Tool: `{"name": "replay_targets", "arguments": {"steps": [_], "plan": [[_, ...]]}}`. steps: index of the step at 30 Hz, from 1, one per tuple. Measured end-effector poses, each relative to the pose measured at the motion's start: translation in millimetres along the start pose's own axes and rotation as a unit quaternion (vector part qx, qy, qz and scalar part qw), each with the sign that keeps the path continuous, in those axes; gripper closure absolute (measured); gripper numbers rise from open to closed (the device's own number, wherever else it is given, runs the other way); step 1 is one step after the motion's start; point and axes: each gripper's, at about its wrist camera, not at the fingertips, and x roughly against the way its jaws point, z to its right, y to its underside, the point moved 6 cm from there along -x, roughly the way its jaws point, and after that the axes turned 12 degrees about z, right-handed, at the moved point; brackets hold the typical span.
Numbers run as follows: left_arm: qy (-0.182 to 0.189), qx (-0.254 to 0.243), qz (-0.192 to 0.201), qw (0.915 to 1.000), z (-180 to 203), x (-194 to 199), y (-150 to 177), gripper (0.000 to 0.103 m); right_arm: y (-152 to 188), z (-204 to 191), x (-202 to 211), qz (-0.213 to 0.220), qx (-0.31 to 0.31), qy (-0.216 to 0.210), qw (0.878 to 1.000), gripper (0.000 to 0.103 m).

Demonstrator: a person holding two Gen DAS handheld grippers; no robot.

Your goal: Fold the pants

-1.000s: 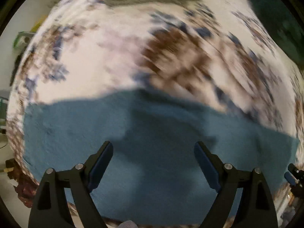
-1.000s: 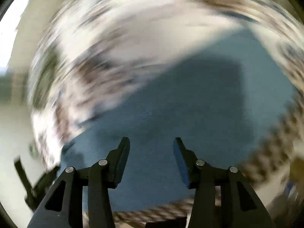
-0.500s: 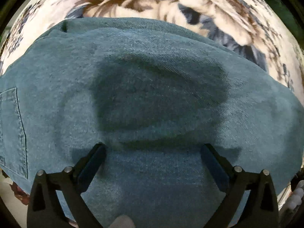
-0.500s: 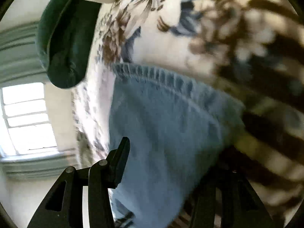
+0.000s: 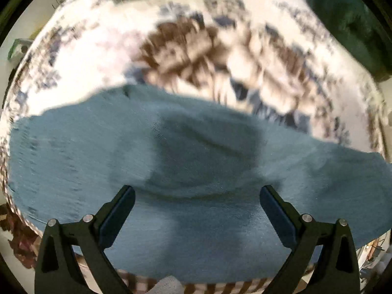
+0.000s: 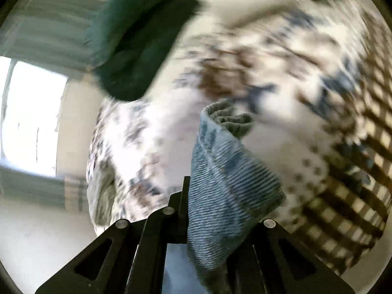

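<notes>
Your right gripper (image 6: 208, 223) pinches limp, heavy denim pants (image 5: 196, 171) at lower centre; left gripper (image 5: 196, 210) hangs spread above. Grip hems.

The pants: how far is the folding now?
Done: the pants lie spread on the floral bedspread. In hand: the right gripper is shut on the denim; the left gripper is open above it. No finished fold shows yet, so the folding is left.
</notes>
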Motion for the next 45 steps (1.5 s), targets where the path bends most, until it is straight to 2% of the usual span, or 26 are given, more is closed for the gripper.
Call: {"name": "replay_targets", "arguments": {"steps": [4, 8, 10, 12, 14, 17, 18, 19, 20, 21, 22, 23, 24, 26, 27, 29, 31, 33, 35, 36, 38, 39, 40, 41, 43, 45], "plan": [[0.014, 0.012, 0.031, 0.9994, -41.0, 37.6, -8.5, 0.000, 34.2, -97.7, 12.8, -0.001, 0.097, -0.030, 0.995, 0.097], [0.010, 0.027, 0.038, 0.9989, -85.6, 57.4, 2.1, 0.000, 104.6, -166.3, 9.7, -0.031, 0.176, -0.041, 0.983, 0.097], [0.002, 0.032, 0.034, 0.9989, -110.4, 59.4, 1.7, 0.000, 156.9, -189.7, -0.7, -0.057, 0.216, -0.041, 0.974, 0.097], [-0.003, 0.043, 0.032, 0.9986, -138.3, 61.7, 8.1, 0.000, 217.9, -205.1, -18.9, -0.089, 0.263, -0.033, 0.960, 0.097], [-0.011, 0.053, 0.030, 0.9981, -165.8, 60.5, 13.3, 0.000, 271.7, -204.4, -35.4, -0.122, 0.296, -0.019, 0.947, 0.097], [-0.023, 0.073, 0.022, 0.9968, -204.4, 56.7, 25.4, 0.000, 360.0, -194.9, -60.1, -0.175, 0.370, 0.010, 0.912, 0.096], [-0.026, 0.080, 0.019, 0.9963, -215.6, 55.8, 29.6, 0.000, 391.4, -189.4, -68.9, -0.196, 0.403, 0.032, 0.894, 0.093], [-0.028, 0.088, 0.016, 0.9956, -226.3, 54.6, 33.4, 0.000, 411.8, -186.3, -73.8, -0.215, 0.420, 0.043, 0.881, 0.088], [-0.030, 0.094, 0.013, 0.9950, -237.0, 53.2, 37.6, 0.000, 427.4, -183.9, -76.0, -0.233, 0.429, 0.054, 0.871, 0.073], [-0.033, 0.098, 0.012, 0.9946, -244.7, 52.4, 40.6, 0.000, 446.7, -182.1, -80.0, -0.268, 0.432, 0.061, 0.859, 0.064], [-0.037, 0.102, 0.010, 0.9940, -253.0, 52.3, 43.7, 0.000, 460.0, -184.1, -78.5, -0.300, 0.426, 0.053, 0.852, 0.047], [-0.040, 0.110, 0.009, 0.9931, -261.8, 52.8, 47.0, 0.000, 470.7, -191.1, -72.5, -0.327, 0.416, 0.033, 0.848, 0.041], [-0.040, 0.116, 0.007, 0.9924, -268.2, 53.0, 49.3, 0.000, 473.6, -198.7, -65.9, -0.337, 0.408, 0.016, 0.849, 0.041], [-0.047, 0.135, 0.004, 0.9898, -283.1, 55.6, 54.0, 0.000, 466.8, -216.9, -51.2, -0.361, 0.355, -0.029, 0.862, 0.036], [-0.048, 0.144, 0.005, 0.9884, -289.0, 57.0, 55.4, 0.000, 458.2, -219.6, -48.3, -0.357, 0.332, -0.029, 0.873, 0.035], [-0.053, 0.164, 0.006, 0.9850, -300.8, 59.7, 58.8, 0.000, 437.5, -216.8, -52.0, -0.339, 0.302, 0.007, 0.891, 0.029], [-0.058, 0.183, 0.010, 0.9814, -310.9, 61.0, 61.9, 0.000, 429.0, -212.8, -62.4, -0.326, 0.310, 0.051, 0.892, 0.028], [-0.065, 0.194, 0.011, 0.9788, -318.1, 59.4, 65.1, 0.000, 429.8, -211.6, -80.6, -0.312, 0.335, 0.088, 0.884, 0.027], [-0.073, 0.205, 0.009, 0.9759, -325.0, 57.3, 69.0, 0.000, 438.5, -208.9, -99.0, -0.309, 0.360, 0.122, 0.872, 0.026], [-0.077, 0.209, 0.008, 0.9748, -327.6, 56.2, 70.8, 0.000, 447.7, -205.0, -111.2, -0.315, 0.369, 0.138, 0.864, 0.026], [-0.086, 0.213, 0.005, 0.9732, -333.1, 55.5, 74.4, 0.000, 466.3, -187.2, -127.1, -0.329, 0.395, 0.188, 0.837, 0.026], [-0.088, 0.215, 0.006, 0.9726, -335.7, 56.4, 75.8, 0.000, 472.9, -179.9, -132.6, -0.330, 0.408, 0.196, 0.829, 0.027], [-0.091, 0.214, 0.006, 0.9725, -337.8, 57.4, 76.9, 0.000, 476.0, -177.0, -134.5, -0.319, 0.422, 0.197, 0.826, 0.033], [-0.092, 0.214, 0.007, 0.9725, -339.5, 58.6, 77.9, 0.000, 476.8, -175.5, -135.2, -0.305, 0.430, 0.196, 0.827, 0.050], [-0.097, 0.212, 0.011, 0.9725, -343.9, 62.1, 79.5, 0.000, 483.3, -180.2, -131.2, -0.278, 0.475, 0.211, 0.808, 0.073], [-0.101, 0.210, 0.012, 0.9724, -348.0, 63.9, 81.6, 0.000, 490.1, -187.2, -124.0, -0.262, 0.494, 0.207, 0.803, 0.078]]}}
